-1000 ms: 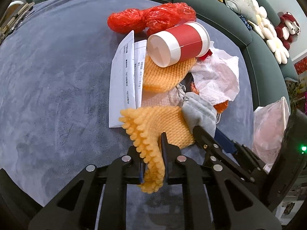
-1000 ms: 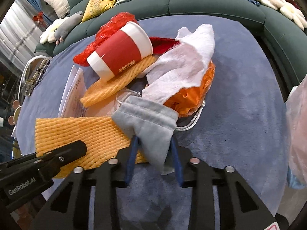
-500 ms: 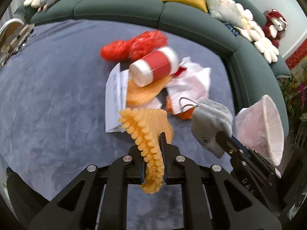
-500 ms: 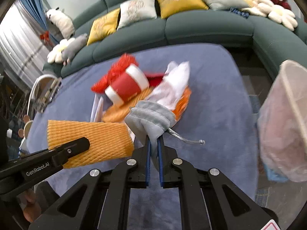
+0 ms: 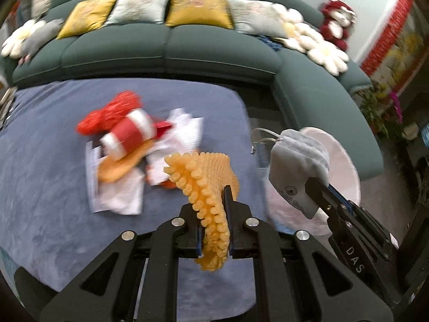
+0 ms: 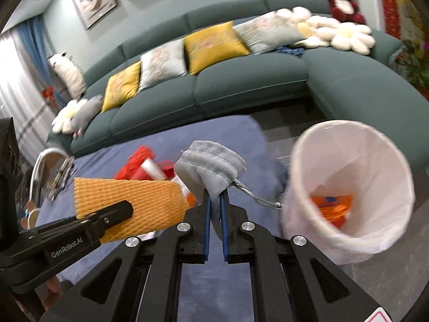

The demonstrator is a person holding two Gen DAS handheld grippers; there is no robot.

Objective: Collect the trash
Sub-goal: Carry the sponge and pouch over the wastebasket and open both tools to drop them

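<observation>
From the left wrist, the left gripper (image 5: 213, 209) is clamped narrow on an orange knobbly foam net sleeve (image 5: 207, 177), lifted clear of the blue-grey velvety table (image 5: 48, 145), presumably for binning.

From the right wrist, the right gripper (image 6: 214, 209) pinches a grey drawstring fabric pouch (image 6: 211, 166), raised just beside the white-lined round trash bin (image 6: 348, 196).

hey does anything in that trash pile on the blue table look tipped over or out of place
Yes. The red and white paper cup lies on its side atop the pile instead of standing. The grey drawstring pouch, pinched in the right gripper, looks intact and reusable, odd among trash.
</observation>
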